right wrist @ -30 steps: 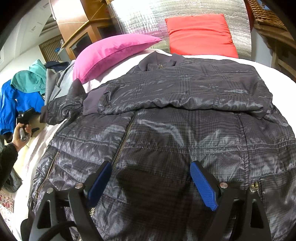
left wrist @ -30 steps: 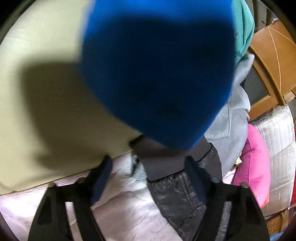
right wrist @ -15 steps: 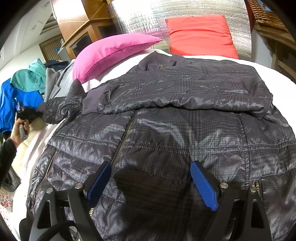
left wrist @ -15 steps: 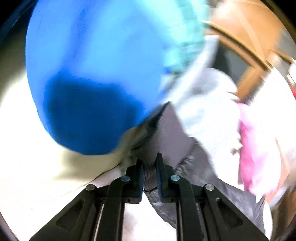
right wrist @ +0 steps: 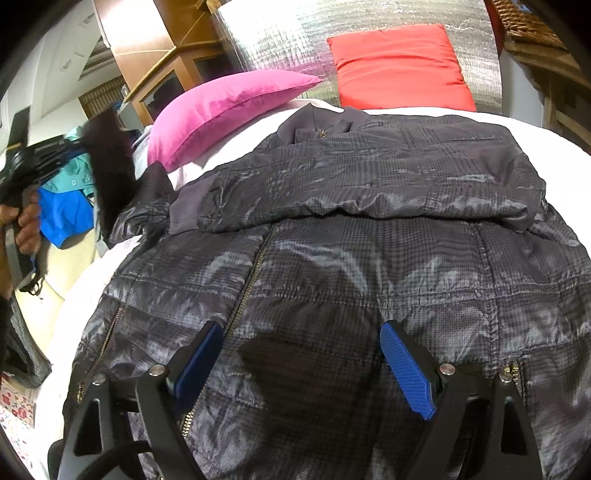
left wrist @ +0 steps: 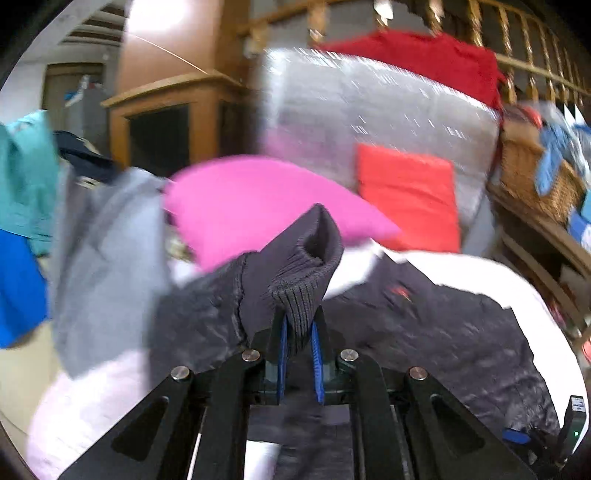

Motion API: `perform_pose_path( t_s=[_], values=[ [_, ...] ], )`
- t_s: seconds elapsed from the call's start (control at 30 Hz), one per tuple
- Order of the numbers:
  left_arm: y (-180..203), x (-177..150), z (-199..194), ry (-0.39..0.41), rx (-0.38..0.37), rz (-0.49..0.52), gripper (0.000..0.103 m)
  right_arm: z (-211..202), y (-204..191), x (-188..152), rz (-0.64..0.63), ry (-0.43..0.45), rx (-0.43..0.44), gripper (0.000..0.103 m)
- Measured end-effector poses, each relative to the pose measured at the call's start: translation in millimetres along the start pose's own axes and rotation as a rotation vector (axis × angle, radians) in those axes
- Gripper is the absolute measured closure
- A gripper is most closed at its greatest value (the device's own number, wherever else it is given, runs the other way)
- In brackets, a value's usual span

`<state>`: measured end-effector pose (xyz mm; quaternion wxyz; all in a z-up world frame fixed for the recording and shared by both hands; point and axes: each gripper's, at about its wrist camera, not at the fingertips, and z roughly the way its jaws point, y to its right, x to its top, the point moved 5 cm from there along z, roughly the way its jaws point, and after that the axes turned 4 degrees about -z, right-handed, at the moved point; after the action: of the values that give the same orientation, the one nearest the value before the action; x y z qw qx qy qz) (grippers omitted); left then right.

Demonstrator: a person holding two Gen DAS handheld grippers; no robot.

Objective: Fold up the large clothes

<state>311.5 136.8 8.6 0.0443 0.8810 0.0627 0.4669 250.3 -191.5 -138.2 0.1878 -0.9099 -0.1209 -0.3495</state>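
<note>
A dark grey checked padded jacket lies front up on the white bed, its right sleeve folded across the chest. My left gripper is shut on the ribbed cuff of the other sleeve, which stands up between the blue pads. In the right wrist view that gripper is held by a hand at the far left, with the sleeve lifted off the bed edge. My right gripper hangs open just above the jacket's lower front, nothing between its fingers.
A pink pillow and a red pillow lean at the head of the bed against a silver padded board. Blue and teal clothes hang at the left. A wooden cabinet stands behind; a wicker basket sits at the right.
My left gripper closed on the sleeve cuff, then swung up and toward the bed, lifting the sleeve and rolling. The right gripper has stayed still and open.
</note>
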Motion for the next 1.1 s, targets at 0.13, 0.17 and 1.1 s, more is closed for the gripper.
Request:
perform_pose_path(
  t_s=[0.13, 0.17, 1.1],
  values=[
    [37, -38, 42, -0.146, -0.020, 0.020, 0.090, 0, -1, 0, -0.001, -0.008, 0.002, 0.014],
    [39, -49, 52, -0.191, -0.018, 0.012, 0.090, 1, -1, 1, 0.001, -0.011, 0.004, 0.014],
    [-120, -175, -57, 0.060, 0.297, -0.836, 0.032, 162, -133, 128, 0.615, -0.153, 0.645, 0.014]
  ],
)
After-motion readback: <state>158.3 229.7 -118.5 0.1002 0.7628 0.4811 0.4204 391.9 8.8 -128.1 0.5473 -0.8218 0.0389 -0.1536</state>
